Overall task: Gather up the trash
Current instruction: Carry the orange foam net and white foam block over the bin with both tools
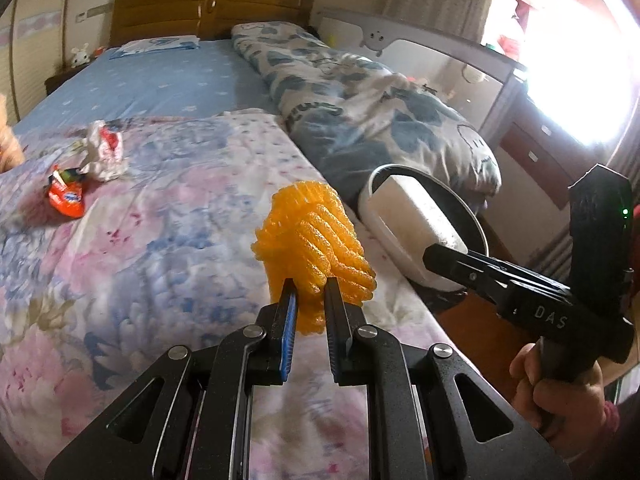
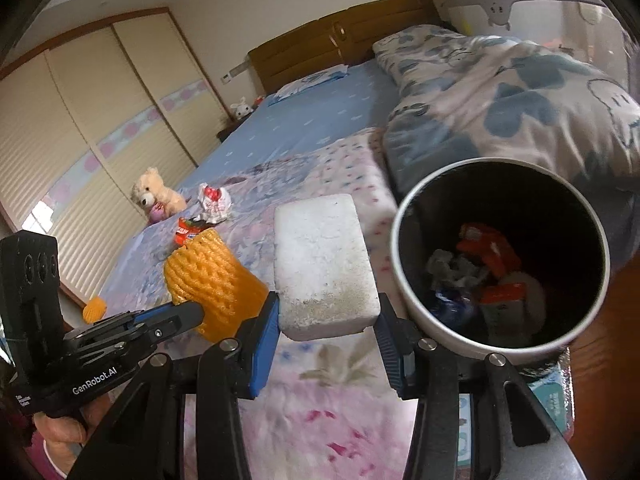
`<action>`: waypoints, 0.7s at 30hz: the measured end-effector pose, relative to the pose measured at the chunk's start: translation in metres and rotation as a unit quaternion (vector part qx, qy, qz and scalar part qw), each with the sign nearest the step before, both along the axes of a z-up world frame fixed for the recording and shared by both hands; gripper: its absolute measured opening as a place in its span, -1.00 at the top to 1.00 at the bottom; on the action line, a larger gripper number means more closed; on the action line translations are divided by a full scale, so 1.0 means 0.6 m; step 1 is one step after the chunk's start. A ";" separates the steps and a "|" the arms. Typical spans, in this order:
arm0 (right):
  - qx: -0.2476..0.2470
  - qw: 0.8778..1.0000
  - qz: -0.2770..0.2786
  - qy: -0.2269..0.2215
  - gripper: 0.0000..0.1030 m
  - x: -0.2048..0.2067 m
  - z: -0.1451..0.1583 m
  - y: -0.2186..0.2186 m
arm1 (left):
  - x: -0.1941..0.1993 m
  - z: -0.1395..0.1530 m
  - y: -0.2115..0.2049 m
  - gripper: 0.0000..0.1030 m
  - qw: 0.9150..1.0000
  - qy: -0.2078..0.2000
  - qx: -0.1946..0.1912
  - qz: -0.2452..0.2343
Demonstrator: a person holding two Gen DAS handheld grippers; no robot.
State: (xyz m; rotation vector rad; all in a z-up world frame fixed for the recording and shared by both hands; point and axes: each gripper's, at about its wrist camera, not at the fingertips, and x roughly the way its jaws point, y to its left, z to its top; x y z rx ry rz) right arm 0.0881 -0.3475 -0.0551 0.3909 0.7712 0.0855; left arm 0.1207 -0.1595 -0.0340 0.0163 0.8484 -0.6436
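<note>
Right wrist view: right tongs (image 2: 326, 330) clamped on a white rectangular foam block (image 2: 324, 268), held just left of the round white trash bin w/ dark inside (image 2: 404, 280), which already holds red wrappers & crumpled bits. Left tongs (image 1: 310, 300) pinch an orange foam-net fruit sleeve (image 1: 316, 240) by its near edge, above the bed. Still lying far left on the quilt: a crumpled white-and-red paper wrapper (image 1: 104, 152) and a red snack packet (image 1: 66, 196). Risks, imo: the block looks wide vs the bin mouth, so it could catch the rim & tip the bin or bounce to the floor if let go too soon; the sleeve is held by little material & is springy, so it could slip out; both tongs near one opening could collide. Surface: soft pink-blue floral quilt (image 1: 160, 260) on a bed w/ blue sheet (image 1: 160, 80), a rolled blue-patterned duvet (image 1: 360, 112) to the right. Room: wood headboard, sliding wardrobe left, beige teddy bear (image 2: 154, 196) far left, bright window right.
</note>
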 end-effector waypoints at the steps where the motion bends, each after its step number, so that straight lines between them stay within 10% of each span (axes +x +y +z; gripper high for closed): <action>1: 0.001 1.000 -0.002 -0.001 0.10 -0.005 0.001 -0.006 | -0.001 0.000 -0.005 0.76 1.000 0.000 0.001 -0.003; 21: -0.011 0.998 -0.066 0.000 0.10 -0.053 0.001 -0.117 | -0.007 0.010 -0.121 0.76 0.998 -0.009 0.014 -0.058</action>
